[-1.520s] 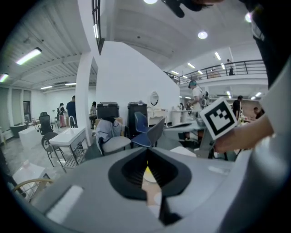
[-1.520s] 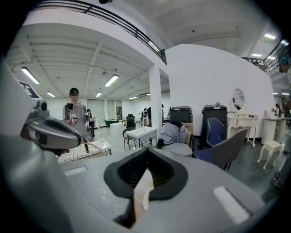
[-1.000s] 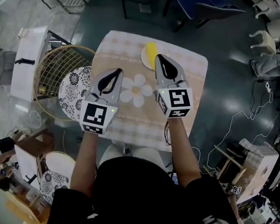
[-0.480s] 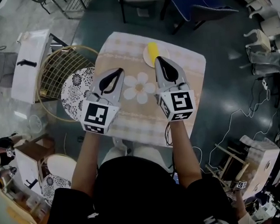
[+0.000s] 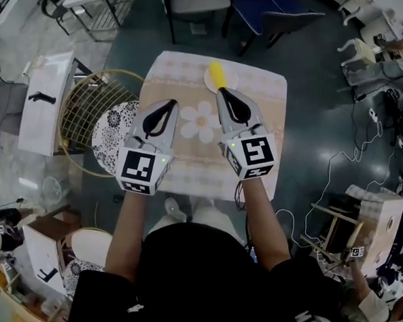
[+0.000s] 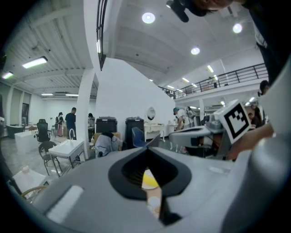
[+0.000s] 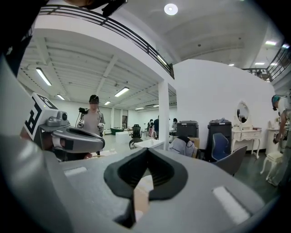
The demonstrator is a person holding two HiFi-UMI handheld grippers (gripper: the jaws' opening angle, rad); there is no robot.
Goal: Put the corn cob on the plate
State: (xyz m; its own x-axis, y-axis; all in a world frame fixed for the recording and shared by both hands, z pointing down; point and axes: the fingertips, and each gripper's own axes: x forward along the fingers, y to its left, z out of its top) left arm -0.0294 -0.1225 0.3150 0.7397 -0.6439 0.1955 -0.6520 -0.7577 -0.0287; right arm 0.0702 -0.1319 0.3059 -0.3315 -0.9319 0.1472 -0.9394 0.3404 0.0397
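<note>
A small worktop point(image 5: 270, 112) with a checked cloth stands on a dark floor, with chairs past its far side; a white flower mat point(image 5: 200, 121) lies in the middle of the cloth; a little plate point(image 5: 208, 83) sits near the far edge. The corn cob point(image 5: 216, 74) already lies on that plate; it is yellow and long, and it points away from the person, with its far end leaning a bit to the left. The right hand-held gripper point(image 5: 220, 92) is the nearer one; its tip is just this side of the cob's near end, almost in line with the cob. The left hand-held gripper point(image 5: 173, 101) is off to the left, by the side of the flower mat, so the cob lies ahead of it and to its right; in its own view a bit of yellow peeps through the hole between its jaws. Both have their jaws pressed together with nothing in them. The job looks done to me; if the cob needs a touch, the right one has the shorter way, straight ahead along the cob.
</note>
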